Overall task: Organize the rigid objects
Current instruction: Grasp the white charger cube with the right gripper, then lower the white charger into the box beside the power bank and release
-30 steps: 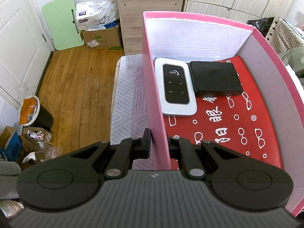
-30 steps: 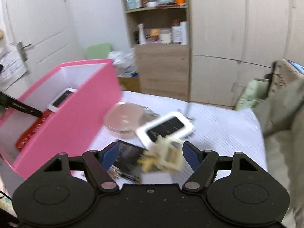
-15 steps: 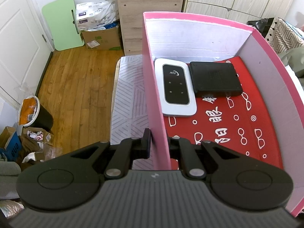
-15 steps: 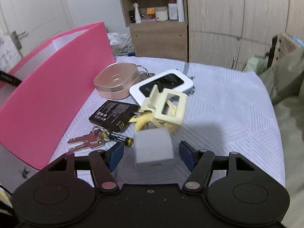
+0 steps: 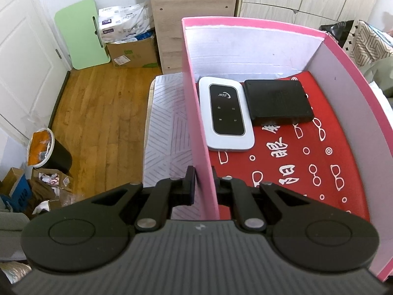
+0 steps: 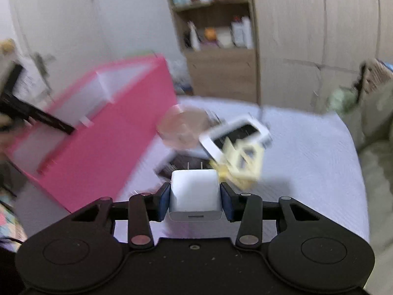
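Note:
My left gripper [image 5: 202, 179] is shut on the near left wall of the pink box [image 5: 194, 113]. On the box's red lining lie a white pocket router [image 5: 226, 113] and a flat black device [image 5: 277, 100], side by side at the far end. In the blurred right wrist view, my right gripper [image 6: 195, 196] has its jaws closing on a white plug charger [image 6: 194, 186], with both blue pads against the charger's sides and its prongs pointing away. The pink box [image 6: 98, 142] stands to the left of it.
On the pale bedspread [image 6: 307, 147] beyond the charger lie a pink dish [image 6: 181, 127], a second white router [image 6: 235, 132], a yellow plastic piece [image 6: 243, 164] and a black battery [image 6: 176, 164]. A wooden shelf unit [image 6: 216, 49] stands behind. Wooden floor [image 5: 98, 113] lies left of the bed.
The right gripper's jaws have closed in on the white charger and taken it up off the bedspread, and its view has swung. The left gripper and box have not moved.

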A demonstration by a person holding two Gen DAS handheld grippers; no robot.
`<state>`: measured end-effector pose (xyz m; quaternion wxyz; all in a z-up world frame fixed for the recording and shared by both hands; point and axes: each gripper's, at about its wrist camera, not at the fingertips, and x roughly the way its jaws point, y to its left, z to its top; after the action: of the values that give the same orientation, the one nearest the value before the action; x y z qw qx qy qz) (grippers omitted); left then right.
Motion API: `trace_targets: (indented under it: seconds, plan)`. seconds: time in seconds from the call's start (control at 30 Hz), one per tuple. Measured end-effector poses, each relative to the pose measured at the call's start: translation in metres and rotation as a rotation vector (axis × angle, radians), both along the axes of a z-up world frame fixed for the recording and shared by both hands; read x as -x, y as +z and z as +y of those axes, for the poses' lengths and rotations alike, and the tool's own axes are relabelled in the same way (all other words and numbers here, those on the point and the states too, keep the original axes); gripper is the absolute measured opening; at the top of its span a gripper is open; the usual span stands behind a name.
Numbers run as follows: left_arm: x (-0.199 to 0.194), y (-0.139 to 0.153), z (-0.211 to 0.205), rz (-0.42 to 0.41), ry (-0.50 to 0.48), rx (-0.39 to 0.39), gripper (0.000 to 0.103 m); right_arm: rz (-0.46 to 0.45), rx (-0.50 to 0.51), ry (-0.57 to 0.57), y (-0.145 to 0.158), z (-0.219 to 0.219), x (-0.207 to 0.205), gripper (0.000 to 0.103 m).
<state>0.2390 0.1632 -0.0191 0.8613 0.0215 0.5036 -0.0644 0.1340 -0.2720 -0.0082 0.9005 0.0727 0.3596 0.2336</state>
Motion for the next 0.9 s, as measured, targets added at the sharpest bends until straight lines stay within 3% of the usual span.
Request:
trace_targets:
  seconds: [0.1,0.23,0.3,0.43,0.5,0.7,0.9]
  plan:
    - [0.0,0.0,0.001,-0.001,0.004,0.008,0.009,-0.066,-0.084,0.051,0.022,0.003,-0.007,0.048]
    - [0.0,0.0,0.002,-0.001,0.004,0.008,0.009,-0.152,-0.09,0.172,0.056,0.024,-0.024,0.048]
    - [0.0,0.0,0.001,0.0,0.002,0.004,0.009,-0.197,-0.045,0.24,0.07,0.043,-0.034,0.048]
    - [0.0,0.0,-0.001,-0.003,-0.004,-0.013,0.009,-0.325,0.181,0.432,0.088,0.102,-0.049,0.048]
    - [0.0,0.0,-0.002,-0.005,-0.003,-0.013,0.009,-0.305,0.261,0.561,0.088,0.134,-0.065,0.048]
    - [0.001,-0.001,0.0,-0.006,0.009,0.001,0.009,-0.147,0.497,0.799,0.06,0.21,-0.108,0.048]
    - [0.001,-0.001,-0.001,-0.008,0.005,-0.002,0.009,-0.027,0.616,0.948,0.026,0.25,-0.133,0.048]
